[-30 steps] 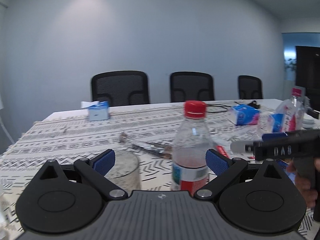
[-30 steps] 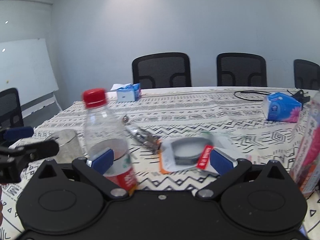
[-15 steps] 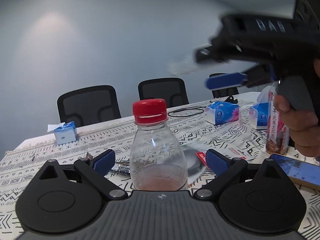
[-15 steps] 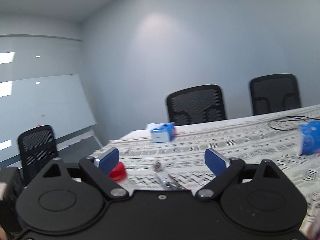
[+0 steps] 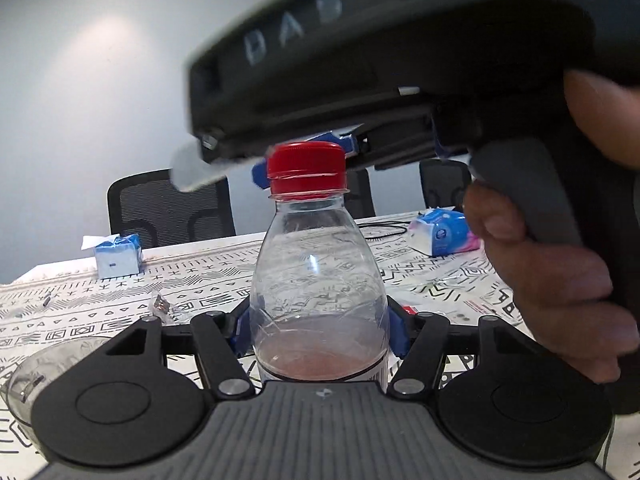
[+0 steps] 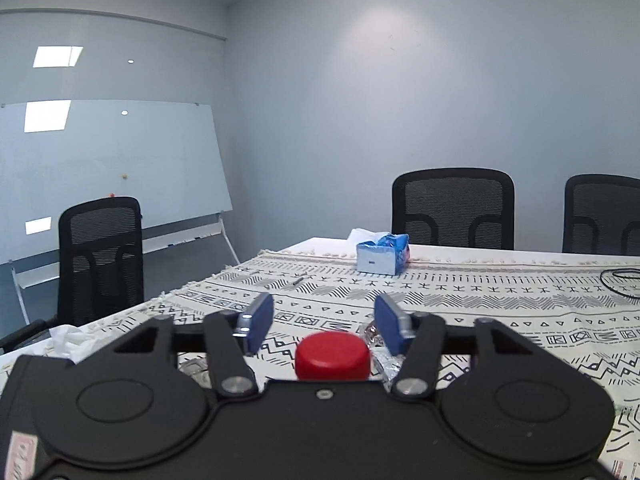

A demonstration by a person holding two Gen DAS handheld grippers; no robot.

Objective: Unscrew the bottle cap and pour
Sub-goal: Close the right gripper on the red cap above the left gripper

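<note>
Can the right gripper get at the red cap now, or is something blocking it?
Probably yes. The right gripper is open with the red cap just below and between its pads, nothing between them. The left gripper clamps the bottle lower down, clear of the cap.

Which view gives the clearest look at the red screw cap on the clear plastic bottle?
The left wrist view: the red screw cap shows side-on, ridges and ring visible, seated on the clear plastic bottle, with the right gripper around it. The right wrist view shows only the cap's upper part between open blue pads.
</note>
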